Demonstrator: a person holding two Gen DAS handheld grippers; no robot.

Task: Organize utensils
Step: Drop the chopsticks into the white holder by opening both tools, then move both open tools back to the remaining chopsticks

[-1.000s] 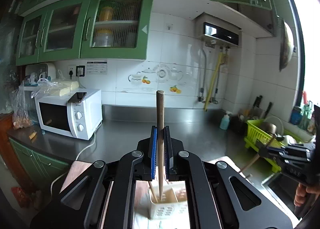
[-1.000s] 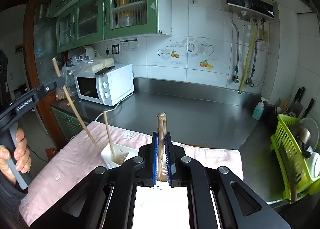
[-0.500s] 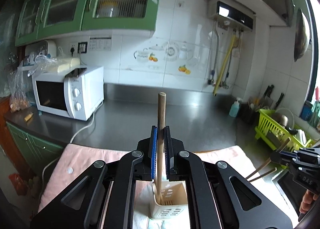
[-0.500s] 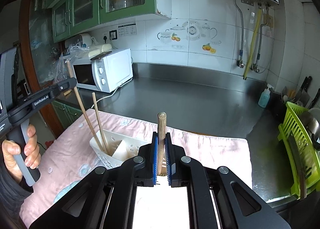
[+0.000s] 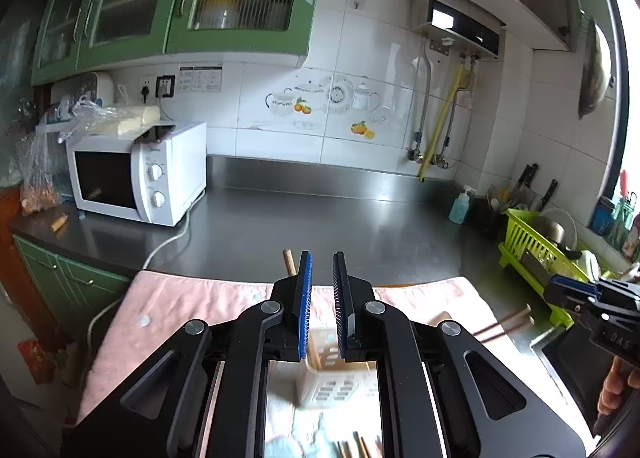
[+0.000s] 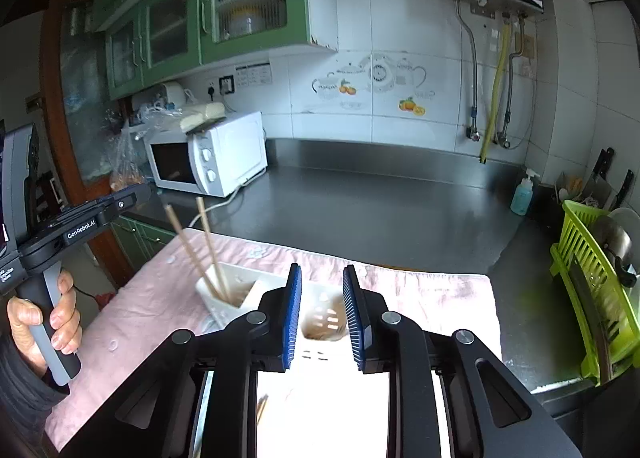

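While both pairs of jaws are opening with nothing pressed between their blue pads, the left gripper (image 5: 320, 270) and right gripper (image 6: 322, 282) hang over a white slotted utensil holder (image 6: 236, 300) on the pink cloth (image 6: 420, 290). Two plain wooden chopsticks (image 6: 200, 254) lean in its left compartment; something brown and blurred lies in the compartment below the right gripper
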